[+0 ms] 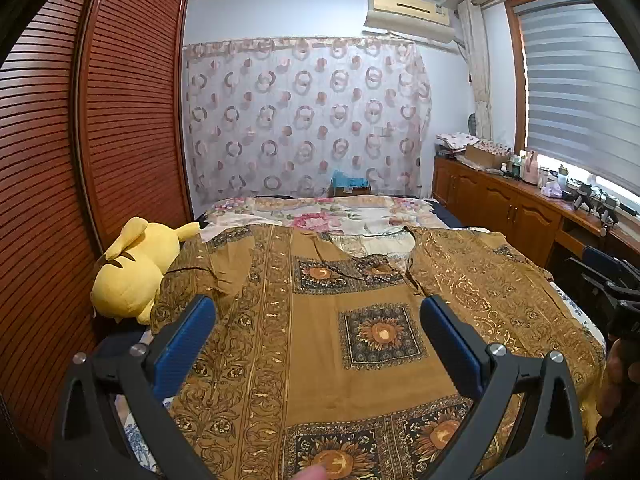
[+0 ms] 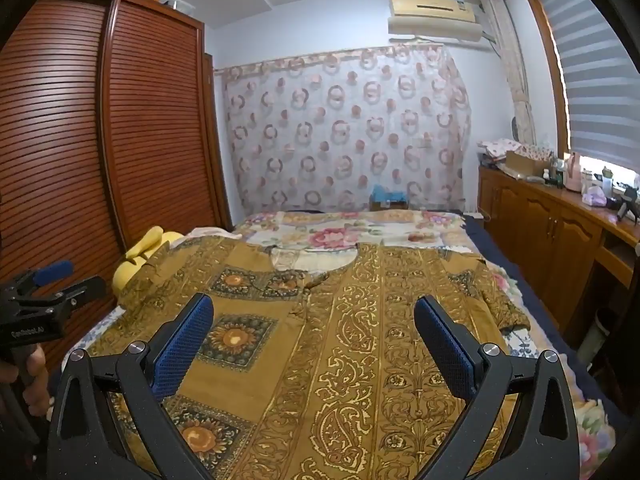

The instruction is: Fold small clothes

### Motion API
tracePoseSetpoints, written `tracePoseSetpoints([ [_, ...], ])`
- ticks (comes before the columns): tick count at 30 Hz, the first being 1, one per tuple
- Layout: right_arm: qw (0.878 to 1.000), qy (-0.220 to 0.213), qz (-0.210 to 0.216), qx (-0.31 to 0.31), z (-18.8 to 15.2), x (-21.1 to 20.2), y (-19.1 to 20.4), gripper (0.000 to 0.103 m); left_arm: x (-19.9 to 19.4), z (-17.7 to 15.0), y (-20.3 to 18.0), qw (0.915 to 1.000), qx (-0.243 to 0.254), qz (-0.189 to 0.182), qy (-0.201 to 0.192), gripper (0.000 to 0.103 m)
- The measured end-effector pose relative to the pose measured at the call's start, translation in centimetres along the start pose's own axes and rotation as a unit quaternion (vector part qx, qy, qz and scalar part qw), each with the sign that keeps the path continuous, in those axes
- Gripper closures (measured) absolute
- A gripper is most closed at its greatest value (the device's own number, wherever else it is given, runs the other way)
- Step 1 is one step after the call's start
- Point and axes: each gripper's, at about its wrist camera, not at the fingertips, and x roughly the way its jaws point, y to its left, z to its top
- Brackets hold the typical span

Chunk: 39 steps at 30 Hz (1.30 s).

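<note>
A mustard-brown patterned shirt [image 1: 332, 320] with sunflower squares and gold scrollwork lies spread flat on the bed, neckline toward the far end; it also shows in the right wrist view [image 2: 344, 344]. My left gripper [image 1: 316, 316] is open and empty, held just above the shirt's left half. My right gripper [image 2: 314, 316] is open and empty above the shirt's middle. The left gripper [image 2: 60, 280] appears at the left edge of the right wrist view. The right gripper's black frame [image 1: 612, 280] shows at the right edge of the left wrist view.
A yellow plush toy [image 1: 128, 276] lies at the bed's left edge against the brown louvred wardrobe [image 1: 100, 140]. A floral bedspread [image 1: 320, 212] covers the far bed. A wooden cabinet [image 2: 552, 224] with bottles runs along the right wall under the window.
</note>
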Motion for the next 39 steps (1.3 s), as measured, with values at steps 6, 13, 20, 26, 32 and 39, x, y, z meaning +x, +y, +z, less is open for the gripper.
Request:
tracePoseSetpoints([
  [6, 1.000, 0.000, 0.000, 0.000, -0.02, 0.09, 0.37, 0.001, -0.17, 0.27, 0.13, 1.0000, 0.002, -0.001, -0.003, 0.000],
  [13, 1.000, 0.000, 0.000, 0.000, -0.02, 0.15, 0.53, 0.001, -0.25, 0.44, -0.01, 1.0000, 0.002, -0.003, -0.006, 0.000],
  [20, 1.000, 0.000, 0.000, -0.001, -0.01, 0.12, 0.60, 0.001, -0.26, 0.22, 0.12, 0.9999, 0.004, -0.004, -0.009, 0.000],
  [26, 1.000, 0.000, 0.001, -0.002, 0.04, 0.05, 0.62, 0.001, -0.23, 0.21, -0.04, 0.9999, 0.005, -0.003, -0.009, 0.000],
  [32, 1.000, 0.000, 0.001, -0.002, 0.03, 0.04, 0.62, 0.001, -0.23, 0.22, -0.10, 0.9999, 0.005, -0.003, -0.009, 0.000],
  [39, 1.000, 0.000, 0.001, -0.001, 0.02, 0.04, 0.62, 0.001, -0.22, 0.17, -0.09, 0.9999, 0.005, -0.003, -0.010, 0.000],
])
